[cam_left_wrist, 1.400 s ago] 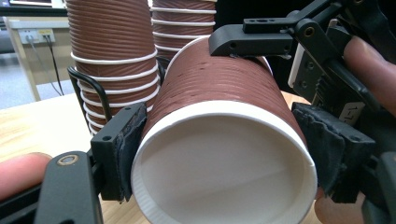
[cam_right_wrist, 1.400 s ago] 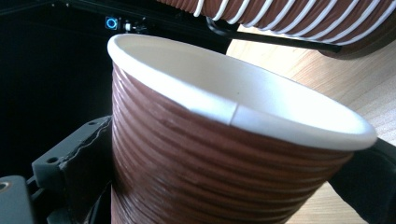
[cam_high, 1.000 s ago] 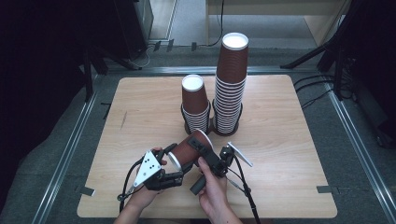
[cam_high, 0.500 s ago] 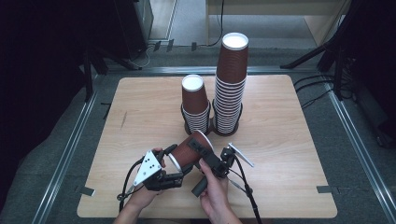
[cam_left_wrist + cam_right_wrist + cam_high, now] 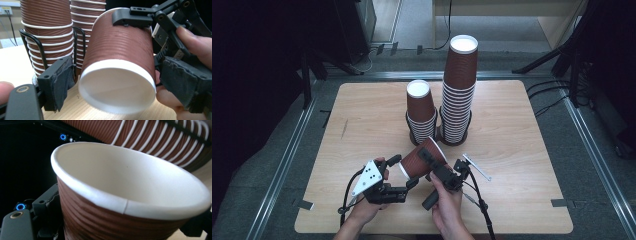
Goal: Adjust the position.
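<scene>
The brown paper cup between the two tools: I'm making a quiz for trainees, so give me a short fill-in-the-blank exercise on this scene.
1. The loose brown cup is gripped by the ____ tool.
2. The left tool stands ____, its pads off the cup after just opening.
3. Behind it, ____ stacks of cups stand in black wire holders.
4. The taller stack stands to the ____ of the shorter stack in the high view.

Missing words: right; open; two; right
</scene>
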`<state>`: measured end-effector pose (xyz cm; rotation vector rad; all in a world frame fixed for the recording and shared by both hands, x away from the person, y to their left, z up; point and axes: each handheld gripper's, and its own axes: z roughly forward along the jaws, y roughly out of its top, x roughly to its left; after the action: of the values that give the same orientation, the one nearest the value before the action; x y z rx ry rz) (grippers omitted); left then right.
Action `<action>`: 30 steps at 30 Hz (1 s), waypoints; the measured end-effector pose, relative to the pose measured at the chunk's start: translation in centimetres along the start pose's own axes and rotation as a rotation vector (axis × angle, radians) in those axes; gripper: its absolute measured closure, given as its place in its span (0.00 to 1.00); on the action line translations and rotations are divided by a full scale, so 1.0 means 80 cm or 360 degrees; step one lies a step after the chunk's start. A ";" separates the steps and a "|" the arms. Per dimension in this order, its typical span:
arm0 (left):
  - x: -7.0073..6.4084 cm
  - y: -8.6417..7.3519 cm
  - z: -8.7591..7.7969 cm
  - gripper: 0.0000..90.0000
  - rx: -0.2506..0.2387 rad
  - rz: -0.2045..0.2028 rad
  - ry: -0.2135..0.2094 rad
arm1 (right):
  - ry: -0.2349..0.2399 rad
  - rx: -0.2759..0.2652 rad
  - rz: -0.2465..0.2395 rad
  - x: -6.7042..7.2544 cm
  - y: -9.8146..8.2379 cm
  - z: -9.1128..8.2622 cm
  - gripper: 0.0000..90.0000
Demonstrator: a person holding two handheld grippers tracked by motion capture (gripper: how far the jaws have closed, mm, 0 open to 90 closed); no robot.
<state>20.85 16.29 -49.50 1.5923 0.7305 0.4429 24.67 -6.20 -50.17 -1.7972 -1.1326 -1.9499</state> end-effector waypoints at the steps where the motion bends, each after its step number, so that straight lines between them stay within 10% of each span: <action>1: 0.001 0.000 0.000 0.11 0.0009 -0.0003 -0.0002 | 0.0010 -0.0028 -0.0024 0.001 0.001 -0.002 0.13; 18: 0.016 0.000 -0.007 0.05 0.0008 -0.0058 0.0025 | -0.0197 -0.0380 -0.0642 0.000 0.038 -0.032 0.13; 30: 0.031 -0.004 -0.017 0.05 0.0016 -0.0095 0.0103 | -0.0301 -0.0469 -0.0869 -0.006 0.061 -0.056 0.13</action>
<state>21.66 19.01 -49.90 1.5670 0.8285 0.4493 24.73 -12.63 -48.51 -2.0085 -1.6069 -2.3899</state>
